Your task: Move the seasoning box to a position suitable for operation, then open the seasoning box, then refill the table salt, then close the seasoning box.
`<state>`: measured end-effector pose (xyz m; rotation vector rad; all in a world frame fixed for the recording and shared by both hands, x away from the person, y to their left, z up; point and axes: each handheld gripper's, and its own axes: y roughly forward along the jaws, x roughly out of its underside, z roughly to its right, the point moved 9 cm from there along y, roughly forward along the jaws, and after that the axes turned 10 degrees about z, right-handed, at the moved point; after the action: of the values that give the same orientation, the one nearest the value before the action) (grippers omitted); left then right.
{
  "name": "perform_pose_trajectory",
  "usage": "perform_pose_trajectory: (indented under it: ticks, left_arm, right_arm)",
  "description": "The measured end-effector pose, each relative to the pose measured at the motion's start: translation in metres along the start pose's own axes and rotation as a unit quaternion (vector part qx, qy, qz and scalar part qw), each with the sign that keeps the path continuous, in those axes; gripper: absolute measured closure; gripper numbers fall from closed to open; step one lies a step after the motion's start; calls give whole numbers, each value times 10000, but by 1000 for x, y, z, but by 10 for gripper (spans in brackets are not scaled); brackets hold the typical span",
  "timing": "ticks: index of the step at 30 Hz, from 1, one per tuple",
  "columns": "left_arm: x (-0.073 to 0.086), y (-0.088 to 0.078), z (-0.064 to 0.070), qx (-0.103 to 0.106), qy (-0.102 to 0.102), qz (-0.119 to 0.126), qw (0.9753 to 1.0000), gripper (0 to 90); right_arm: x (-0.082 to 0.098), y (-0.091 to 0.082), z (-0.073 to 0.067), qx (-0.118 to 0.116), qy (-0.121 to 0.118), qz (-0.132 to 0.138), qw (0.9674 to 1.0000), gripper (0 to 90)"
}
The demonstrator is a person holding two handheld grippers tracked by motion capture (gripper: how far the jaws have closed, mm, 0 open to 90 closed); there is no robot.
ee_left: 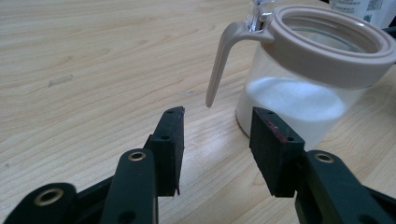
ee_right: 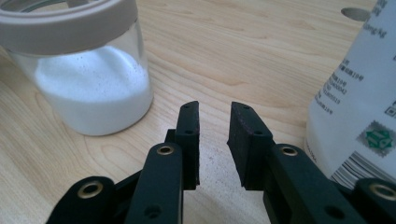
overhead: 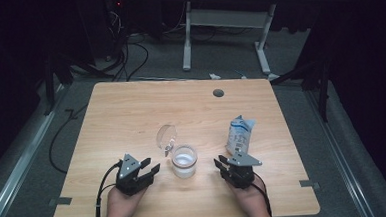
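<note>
Right now a glass jar [overhead: 185, 161] half full of white powder stands near the front edge of the table [overhead: 126, 112], its hinged lid [overhead: 166, 138] flipped open and tilted up behind it. The left gripper [overhead: 147, 173] sits just to the jar's left, jaws parted with nothing between them, pointing toward the jar's beige rim [ee_left: 327, 44] and the lever [ee_left: 219, 65] that hangs down its side. The right gripper [overhead: 224, 167] rests on the other side, jaws narrowly apart and empty, with a white pouch [overhead: 240, 134] standing just beyond it. Neither tool has hold of anything. The risk, as I see it, lies in the open jar: a sideways nudge from either gripper could slide or tip it and spill powder across the wood. The pouch looks soft and top-heavy, so a grip taken too low or too loosely may let it fold or topple. The raised lid could also be knocked by a passing hand.
</note>
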<state>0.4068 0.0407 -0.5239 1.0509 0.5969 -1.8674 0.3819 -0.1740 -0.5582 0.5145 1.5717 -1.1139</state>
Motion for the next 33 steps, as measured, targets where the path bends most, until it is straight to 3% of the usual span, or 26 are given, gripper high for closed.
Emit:
perform_pose_trajectory:
  ticks: [8,18,24,33]
  left_arm:
    - [-9,2,-5,-75,2,80,9999,628]
    - [-15,2,-5,-145,-26,141,9998,786]
    - [-25,9,-3,-182,38,233,9996,835]
    - [-37,25,-3,-266,-45,361,9990,883]
  right_arm:
    - [2,-7,5,35,10,-3,10000,900]
    - [7,-4,0,-11,-122,-91,9999,900]
    - [8,-5,-5,-38,-187,-131,9997,900]
    - [6,0,-14,-154,-276,-140,9994,900]
